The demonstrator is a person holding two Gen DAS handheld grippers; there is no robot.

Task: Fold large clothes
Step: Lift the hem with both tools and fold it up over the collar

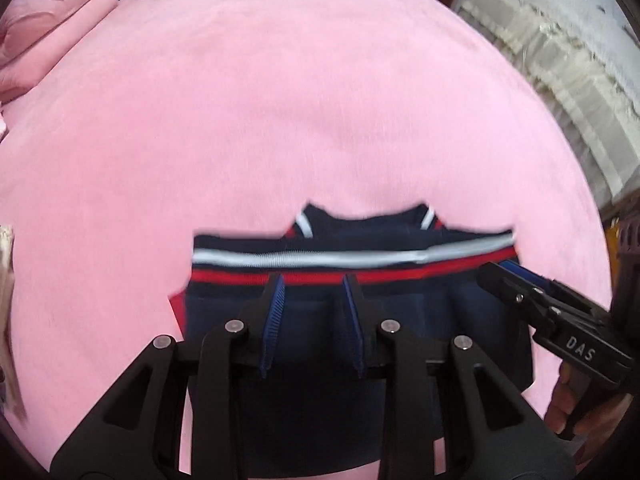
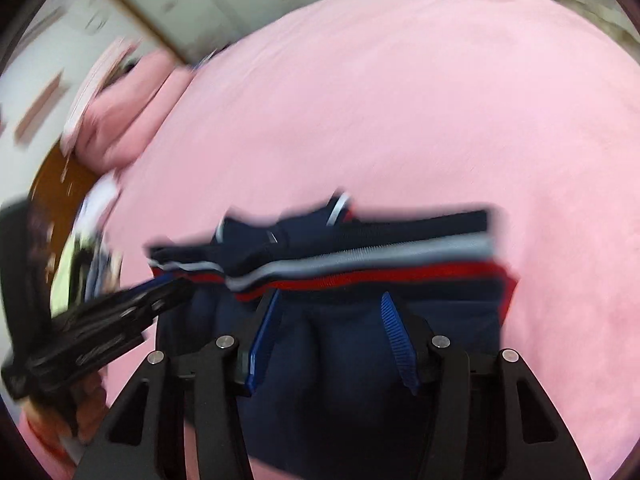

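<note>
Nearest the lens, the left gripper (image 1: 314, 284) stands with its jaws apart over the navy body of the sweater (image 1: 400, 308), nothing between the blue pads. The right gripper (image 2: 330, 300) is likewise spread and empty over the same cloth, though the right wrist view is smeared, so I cannot say whether either set of tips touches the fabric.

The sweater lies folded directly ahead of both claws, its long axis running side to side, the white and red stripes (image 1: 340, 260) crossing just past the fingertips and the collar (image 1: 364, 220) at the far edge. Each gripper sits toward its own end.

Beyond, the pink bedspread (image 1: 300, 100) stretches wide and bare; pillows (image 1: 52, 32) lie well off at the far left.
</note>
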